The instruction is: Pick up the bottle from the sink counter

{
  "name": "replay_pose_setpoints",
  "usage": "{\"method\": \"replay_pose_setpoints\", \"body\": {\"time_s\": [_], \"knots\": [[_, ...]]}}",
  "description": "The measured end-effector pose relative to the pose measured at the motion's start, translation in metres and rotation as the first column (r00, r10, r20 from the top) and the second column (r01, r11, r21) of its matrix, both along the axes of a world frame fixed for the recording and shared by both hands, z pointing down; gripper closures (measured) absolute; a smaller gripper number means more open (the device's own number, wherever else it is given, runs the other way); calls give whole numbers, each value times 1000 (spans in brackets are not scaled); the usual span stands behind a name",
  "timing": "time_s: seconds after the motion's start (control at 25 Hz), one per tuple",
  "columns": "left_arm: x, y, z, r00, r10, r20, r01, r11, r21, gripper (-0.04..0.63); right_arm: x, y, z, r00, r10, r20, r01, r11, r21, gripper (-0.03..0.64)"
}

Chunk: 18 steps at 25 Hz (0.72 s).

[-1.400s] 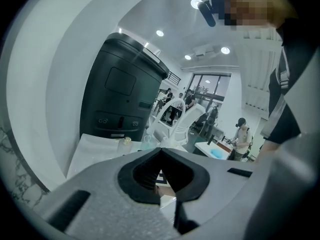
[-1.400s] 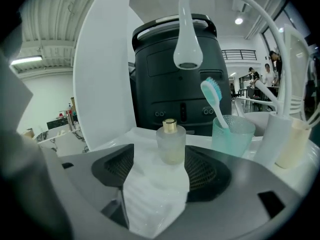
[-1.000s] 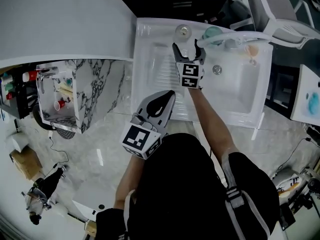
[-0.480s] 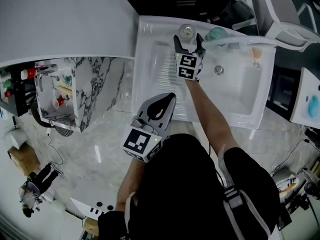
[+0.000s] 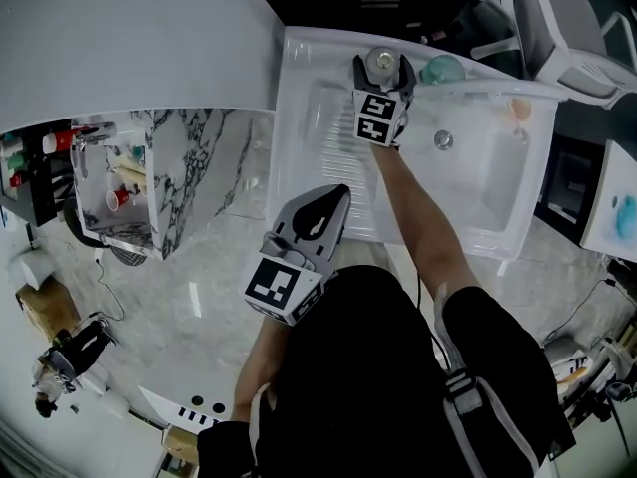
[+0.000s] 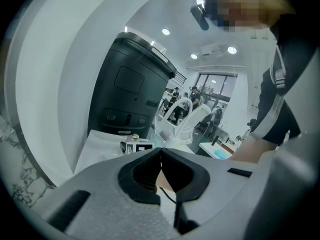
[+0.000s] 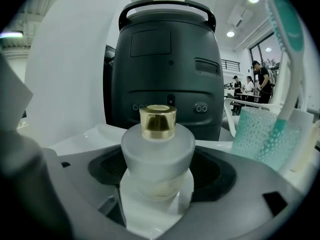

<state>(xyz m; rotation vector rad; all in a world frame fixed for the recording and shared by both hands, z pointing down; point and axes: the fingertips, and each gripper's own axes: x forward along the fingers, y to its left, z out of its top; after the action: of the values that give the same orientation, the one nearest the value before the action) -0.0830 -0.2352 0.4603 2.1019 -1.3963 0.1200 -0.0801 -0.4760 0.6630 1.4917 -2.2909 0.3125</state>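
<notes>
Reach is finishing: across the last second the right gripper (image 5: 383,68) has been sliding up the ribbed drainer of the white moulded sink worktop (image 5: 299,108) toward its back edge. Its jaws are now standing wide apart on either side of the squat frosted-glass bottle with the gold metal collar (image 5: 381,60). Right gripper view is confirming this: the bottle (image 7: 158,149) is sitting upright on the worktop, centred in the gap, with the dark pads flanking its shoulders. Contact is not showing on either side, so nothing is being held yet. Bottle position is looking unchanged through the approach: at the rear of the worktop, left of the basin (image 5: 488,177), near the teal textured plastic cup (image 7: 256,134) and in front of a large black appliance (image 7: 165,59). Left gripper (image 6: 161,156) is staying low near the person's body, jaws pressed together on nothing, taking no part. Meaning for the task: the approach step is looking done and the squeeze is coming next. I am judging that the jaws are needing to close evenly on the rounded body below the collar, since a curved glass side could be slipping or tipping toward the cup if one pad is landing first.
</notes>
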Motion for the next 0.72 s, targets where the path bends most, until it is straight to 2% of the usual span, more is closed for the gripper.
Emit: {"method": "replay_pose_setpoints", "body": {"time_s": [0.28, 0.72], "knots": [[-5, 0, 3, 1000, -1, 1, 1, 1000, 1, 577, -6, -10, 2, 1000, 25, -7, -25, 1000, 0, 261], [-9, 1, 3, 1000, -4, 6, 4, 1000, 9, 577, -2, -15, 4, 994, 54, -93, -54, 999, 3, 272]]}}
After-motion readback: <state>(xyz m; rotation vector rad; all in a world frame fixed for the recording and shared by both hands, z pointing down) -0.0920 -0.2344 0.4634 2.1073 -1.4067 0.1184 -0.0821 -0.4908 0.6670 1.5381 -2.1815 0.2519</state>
